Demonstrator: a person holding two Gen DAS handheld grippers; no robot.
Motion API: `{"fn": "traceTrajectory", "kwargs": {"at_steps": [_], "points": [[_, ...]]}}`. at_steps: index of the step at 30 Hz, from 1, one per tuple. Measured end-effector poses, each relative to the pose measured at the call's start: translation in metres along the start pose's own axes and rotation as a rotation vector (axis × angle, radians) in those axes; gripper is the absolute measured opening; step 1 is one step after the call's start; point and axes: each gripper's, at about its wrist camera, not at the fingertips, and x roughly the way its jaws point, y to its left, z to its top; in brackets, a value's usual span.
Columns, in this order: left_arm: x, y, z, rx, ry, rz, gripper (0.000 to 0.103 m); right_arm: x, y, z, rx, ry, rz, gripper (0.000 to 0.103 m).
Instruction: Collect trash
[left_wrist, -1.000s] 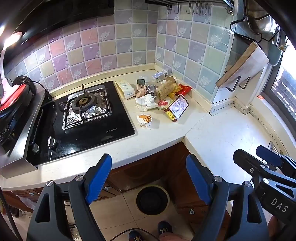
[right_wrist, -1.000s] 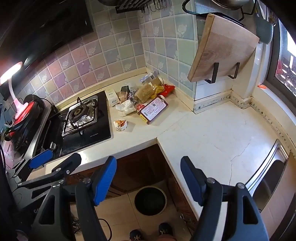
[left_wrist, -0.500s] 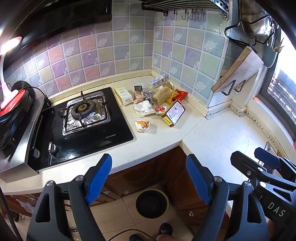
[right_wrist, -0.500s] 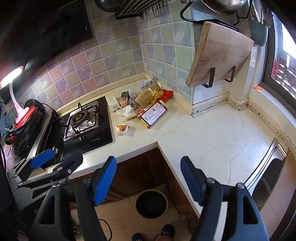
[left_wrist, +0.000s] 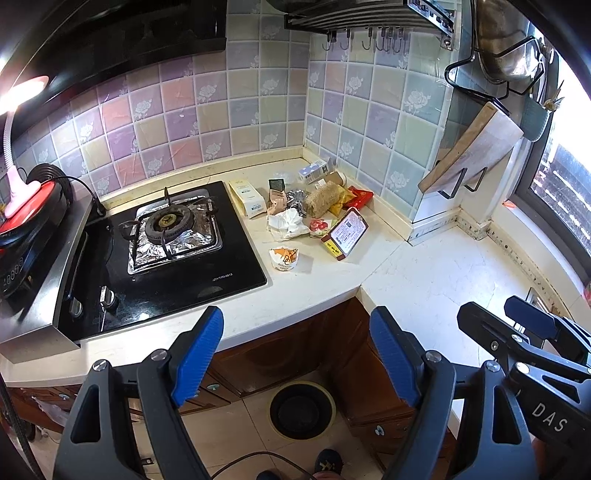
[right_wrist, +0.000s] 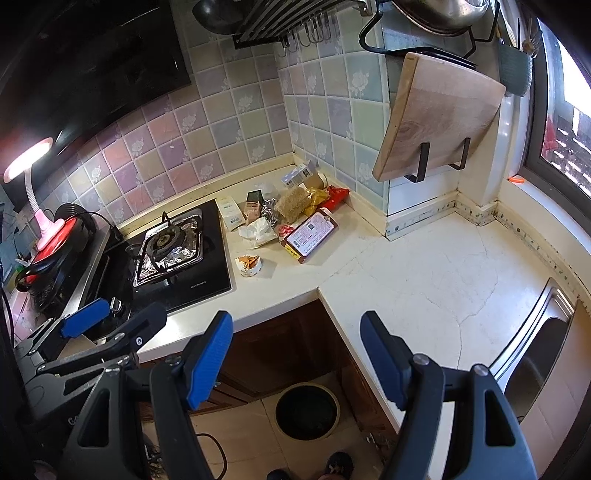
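A heap of trash lies in the counter's back corner: a crumpled white tissue (left_wrist: 287, 223) (right_wrist: 257, 229), a small paper cup (left_wrist: 283, 258) (right_wrist: 249, 264), a dark red box (left_wrist: 345, 233) (right_wrist: 311, 234), a cream carton (left_wrist: 246, 198), foil and snack wrappers (left_wrist: 325, 197) (right_wrist: 295, 201). A round black trash bin (left_wrist: 302, 409) (right_wrist: 307, 410) stands on the floor below the counter corner. My left gripper (left_wrist: 297, 360) hangs open and empty in front of the counter edge, well short of the trash. My right gripper (right_wrist: 297, 360) is open and empty beside it, over the bin.
A black gas hob (left_wrist: 162, 251) with a foil-lined burner sits left of the trash. A wooden cutting board (right_wrist: 436, 118) leans on a wall rack at right. A steel sink (right_wrist: 539, 347) is at far right. A person's shoes (left_wrist: 325, 463) show on the floor.
Both views have drawn back and tipped slightly upward, so the counter and trash sit a little lower and smaller. Both grippers stay open.
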Motion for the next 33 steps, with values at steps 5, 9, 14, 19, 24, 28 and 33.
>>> {"fn": "traceTrajectory", "kwargs": {"at_steps": [5,9,14,19,24,28,33], "points": [[-0.001,-0.002,0.001,0.000,0.003,0.012,0.079,0.000,-0.003,0.001,0.001,-0.001,0.011,0.072],[-0.001,-0.002,0.001,-0.007,0.011,0.019,0.079,-0.001,-0.003,0.001,-0.003,-0.007,0.017,0.072],[0.000,-0.003,0.002,-0.023,0.022,0.020,0.079,0.000,-0.004,0.001,-0.012,-0.011,0.035,0.072],[0.002,-0.005,0.000,-0.038,0.030,0.037,0.079,0.002,-0.005,0.003,-0.026,-0.009,0.056,0.072],[0.003,-0.010,0.002,-0.053,0.021,0.055,0.079,0.004,-0.009,0.007,-0.041,-0.011,0.080,0.072],[0.004,-0.015,0.002,-0.065,0.012,0.075,0.079,0.008,-0.016,0.011,-0.055,-0.012,0.103,0.072],[0.007,-0.020,0.000,-0.085,0.003,0.107,0.079,0.015,-0.023,0.015,-0.081,-0.014,0.133,0.072]]}}
